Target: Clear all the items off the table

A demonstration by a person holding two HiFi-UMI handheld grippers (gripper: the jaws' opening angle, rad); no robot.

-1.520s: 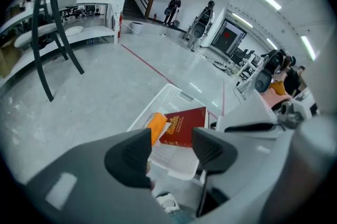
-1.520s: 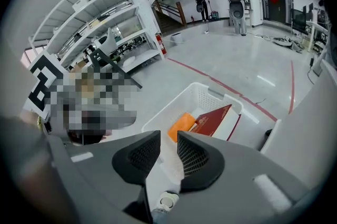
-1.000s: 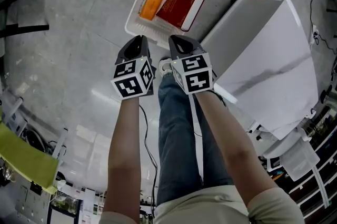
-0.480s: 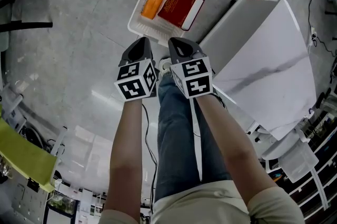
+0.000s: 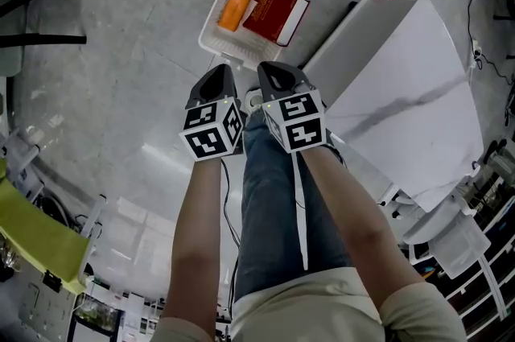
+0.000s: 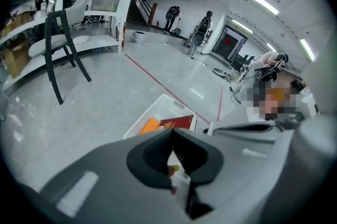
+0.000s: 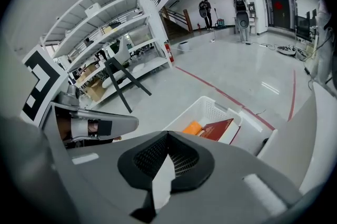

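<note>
Down on the grey floor (image 5: 121, 107), wide and glossy, that's where the action sits right now. The white table (image 5: 402, 83) with its faint grey veining fills the right side of the head view, one corner pointing toward the basket. Just beside that corner, on the floor and apart from the table, stands the white plastic basket (image 5: 232, 44). Both grippers hang side by side above the person's jeans-clad legs (image 5: 269, 212), noses aimed down at the basket's near edge. The left gripper (image 5: 217, 75) has its jaws pressed tip to tip, and its own view shows nothing caught between the dark pads. The right gripper (image 5: 273, 72) is the same story: jaws brought fully together, nothing pinched, only the basket showing beyond them. Inside the basket, the red book (image 5: 272, 10) lies flat along the edge nearest the table, white page block facing that way. Touching it on the other side, by the basket's far-left edge, lies the small orange packet (image 5: 234, 9).
</note>
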